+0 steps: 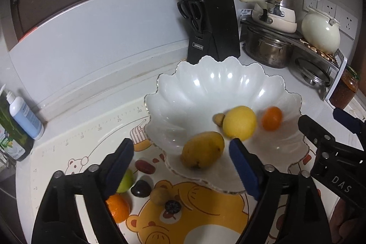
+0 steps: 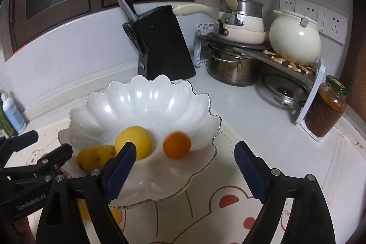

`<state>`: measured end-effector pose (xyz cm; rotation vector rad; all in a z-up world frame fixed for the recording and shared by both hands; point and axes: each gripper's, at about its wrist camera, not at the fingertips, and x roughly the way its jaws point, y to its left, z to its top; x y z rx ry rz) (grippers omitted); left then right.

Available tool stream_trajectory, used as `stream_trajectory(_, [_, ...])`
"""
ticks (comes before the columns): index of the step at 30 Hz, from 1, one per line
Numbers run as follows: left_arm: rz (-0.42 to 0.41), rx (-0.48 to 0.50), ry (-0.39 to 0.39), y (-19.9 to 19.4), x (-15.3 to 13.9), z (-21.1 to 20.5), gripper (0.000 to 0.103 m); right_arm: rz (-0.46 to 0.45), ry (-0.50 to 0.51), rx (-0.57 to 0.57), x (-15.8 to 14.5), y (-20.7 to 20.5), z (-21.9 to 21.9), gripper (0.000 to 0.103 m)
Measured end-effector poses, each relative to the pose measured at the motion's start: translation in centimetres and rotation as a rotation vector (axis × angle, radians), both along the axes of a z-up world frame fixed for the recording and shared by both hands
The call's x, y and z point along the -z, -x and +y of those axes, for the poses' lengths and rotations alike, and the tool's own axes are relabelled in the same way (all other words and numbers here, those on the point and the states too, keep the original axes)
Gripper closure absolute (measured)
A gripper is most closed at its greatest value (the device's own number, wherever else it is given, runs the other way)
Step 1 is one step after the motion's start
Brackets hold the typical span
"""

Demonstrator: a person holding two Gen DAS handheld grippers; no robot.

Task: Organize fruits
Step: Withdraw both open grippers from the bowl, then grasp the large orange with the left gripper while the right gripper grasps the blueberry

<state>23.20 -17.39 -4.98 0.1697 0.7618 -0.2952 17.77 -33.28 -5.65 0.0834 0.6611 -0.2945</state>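
A white scalloped bowl (image 1: 205,88) (image 2: 141,102) stands on a bear-print mat. It holds a yellow mango (image 1: 202,150) (image 2: 96,156), a round yellow fruit (image 1: 239,122) (image 2: 133,143), a small blurred orange (image 1: 271,118) (image 2: 176,144) and a small brown fruit (image 1: 219,118). My left gripper (image 1: 180,144) (image 2: 51,141) is open over the bowl's near rim, holding nothing. My right gripper (image 2: 185,147) (image 1: 320,116) is open on the bowl's right side, its pads clear of the orange. On the mat lie a green fruit (image 1: 127,181), another orange (image 1: 117,207), a red fruit (image 1: 144,166) and several small dark or brown ones.
A black knife block (image 1: 212,24) (image 2: 162,45) stands behind the bowl. Right of it a rack carries steel pots (image 2: 231,68), pans and a cream kettle (image 2: 295,38). A jar (image 2: 327,106) stands at the right, a white bottle (image 1: 25,113) at the left.
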Motion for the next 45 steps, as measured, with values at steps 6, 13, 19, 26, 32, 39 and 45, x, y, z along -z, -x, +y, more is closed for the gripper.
stream_trajectory(6, [-0.032, -0.015, -0.006, 1.6, -0.8, 0.9, 0.006, -0.032, -0.002, 0.001, -1.0, 1.6, 0.7, 0.010])
stream_trajectory(13, [-0.051, -0.039, -0.003, 3.3, -1.9, 2.6, 0.004, -0.048, -0.009, -0.021, -1.9, 3.3, 2.4, 0.010])
stream_trajectory(19, [-0.062, -0.066, 0.001, 4.5, -2.6, 4.3, 0.003, -0.055, -0.012, -0.037, -2.4, 4.2, 3.7, 0.010])
stream_trajectory(26, [-0.074, -0.090, -0.005, 5.6, -2.9, 6.2, 0.003, -0.060, 0.001, -0.052, -2.9, 5.1, 5.6, 0.010])
stream_trajectory(32, [-0.080, -0.108, -0.006, 6.3, -3.2, 7.8, 0.003, -0.059, 0.002, -0.065, -3.0, 5.5, 6.8, 0.010])
stream_trajectory(39, [-0.078, -0.130, -0.022, 7.2, -2.5, 9.7, 0.003, -0.049, 0.004, -0.082, -2.5, 5.9, 8.4, 0.010])
stream_trajectory(45, [-0.056, -0.154, -0.029, 7.5, -1.3, 11.5, 0.003, -0.030, 0.013, -0.105, -1.6, 5.9, 10.1, 0.010])
